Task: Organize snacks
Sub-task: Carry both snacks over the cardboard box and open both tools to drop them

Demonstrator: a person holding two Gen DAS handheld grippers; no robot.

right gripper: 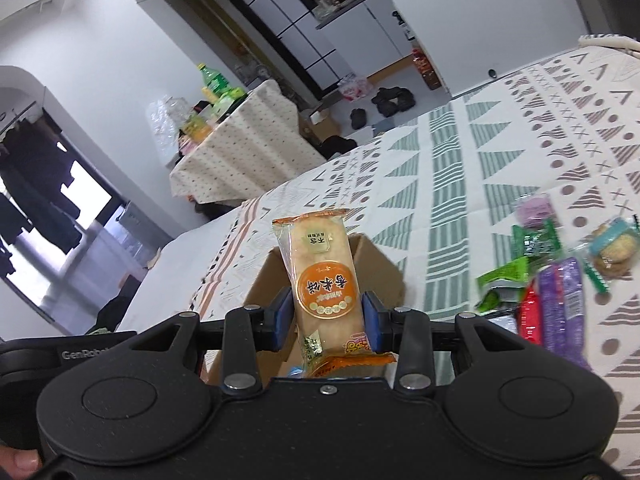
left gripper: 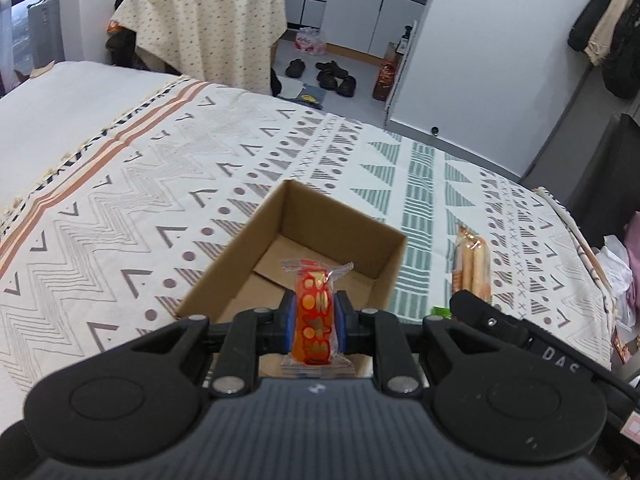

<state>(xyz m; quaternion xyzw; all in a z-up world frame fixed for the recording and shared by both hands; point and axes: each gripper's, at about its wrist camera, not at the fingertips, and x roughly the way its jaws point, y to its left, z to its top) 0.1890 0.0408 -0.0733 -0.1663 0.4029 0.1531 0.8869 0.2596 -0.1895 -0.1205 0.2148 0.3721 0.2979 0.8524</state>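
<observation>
My left gripper (left gripper: 315,314) is shut on a small red snack packet (left gripper: 314,312) with orange print, held above the near end of an open cardboard box (left gripper: 340,224) on the bed. The box looks empty inside. My right gripper (right gripper: 325,316) is shut on a pale rice-cracker packet (right gripper: 322,276) with an orange round label, held upright over the same box (right gripper: 380,264). The right gripper's body also shows in the left wrist view (left gripper: 492,320), and its packet (left gripper: 472,264) stands above it.
The box sits on a bed with a patterned cover (left gripper: 160,200). A pile of loose snack packets (right gripper: 556,280) lies on the cover to the right. Beyond the bed stand a cloth-covered table (left gripper: 208,20), shoes (left gripper: 332,76) on the floor and white cabinets.
</observation>
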